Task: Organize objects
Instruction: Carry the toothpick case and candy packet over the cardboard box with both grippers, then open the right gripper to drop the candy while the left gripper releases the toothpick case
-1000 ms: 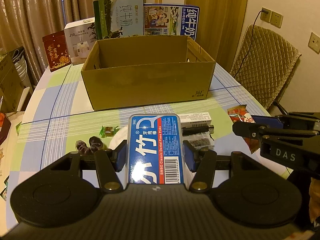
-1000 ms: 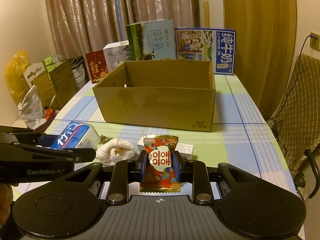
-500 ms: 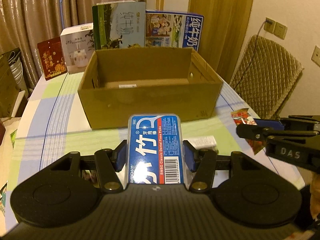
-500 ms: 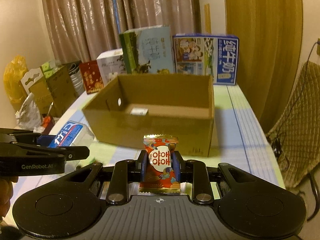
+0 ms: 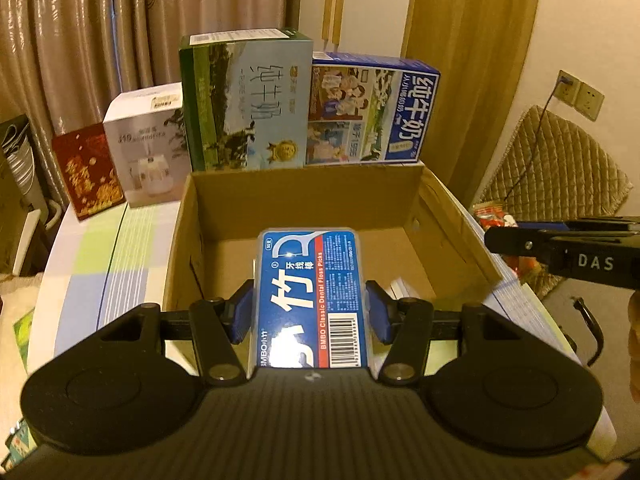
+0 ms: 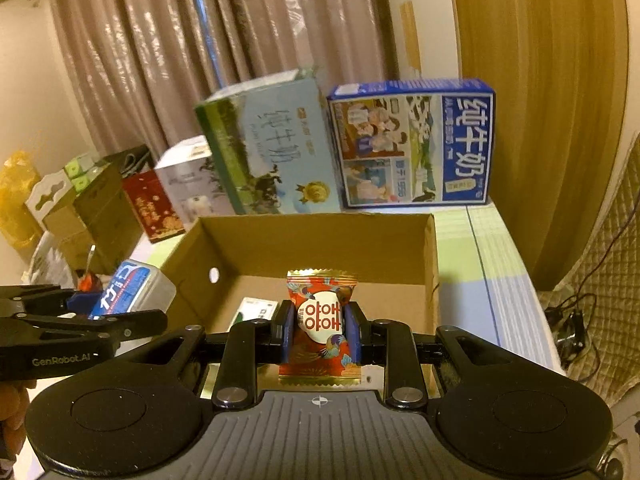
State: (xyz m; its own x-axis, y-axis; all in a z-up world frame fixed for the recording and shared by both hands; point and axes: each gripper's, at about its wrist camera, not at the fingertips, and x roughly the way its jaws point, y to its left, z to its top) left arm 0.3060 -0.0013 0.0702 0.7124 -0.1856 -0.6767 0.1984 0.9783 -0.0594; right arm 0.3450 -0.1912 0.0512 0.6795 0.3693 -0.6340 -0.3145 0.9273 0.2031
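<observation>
The left hand-held gripper (image 5: 310, 312) pinches the floss box (image 5: 310, 296) by its long sides, label up, poised over the carton (image 5: 304, 196) on the bench (image 5: 100, 256), likely for dropping in. The right hand-held gripper (image 6: 318, 330) nips a candy packet (image 6: 320, 320) at its waist above the carton's near edge. A small box (image 6: 256, 308), dimly seen, already lies inside.

Left wrist view: close above cardboard box (image 5: 304, 204), facing far, angled down. Right wrist view: same facing, from the right. Shared: box (image 6: 320, 236), milk cartons (image 5: 368, 112) behind.
</observation>
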